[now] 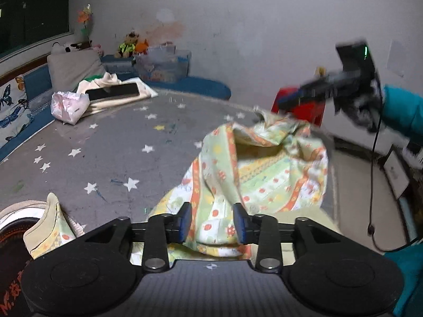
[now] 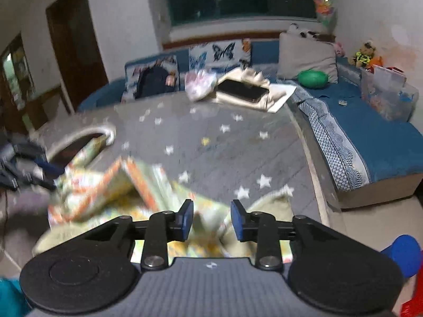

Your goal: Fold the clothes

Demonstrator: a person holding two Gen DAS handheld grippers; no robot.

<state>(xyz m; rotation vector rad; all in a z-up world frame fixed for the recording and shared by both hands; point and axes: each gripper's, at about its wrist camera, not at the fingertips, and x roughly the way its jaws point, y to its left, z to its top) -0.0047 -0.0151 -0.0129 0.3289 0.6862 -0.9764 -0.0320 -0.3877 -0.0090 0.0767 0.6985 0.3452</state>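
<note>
1. Red lettering is showing on a dark round object [image 1: 13, 272] at the far left of the left wrist view; only "M." is legible.
2. A second patterned piece of cloth [image 1: 47, 233] with a cream lining is lying over that object's pale rim.
3. Further back, a crinkled pink-and-white plastic pack [image 1: 68, 107] is sitting on the grey star-printed desk [image 1: 111, 142], beside a dark phone [image 1: 113, 93] that is resting on folded cream fabric [image 1: 127, 89].
4. The left gripper [image 1: 212, 222] is pinching a bunched fold of the patterned garment [image 1: 264, 174] between its blue pads.
5. The garment, soft cotton with green, yellow and orange bands and small ladybirds, is hanging crumpled above the desk's near edge.
6. A clear plastic storage box [image 1: 164, 64] of colourful things is standing on the blue sofa [image 1: 206, 85].
7. The right gripper [image 2: 211, 220], blurred, is holding the garment's far corner; in its own view, cloth is lying between its spread-looking pads, and I cannot tell whether they are gripping.
</note>
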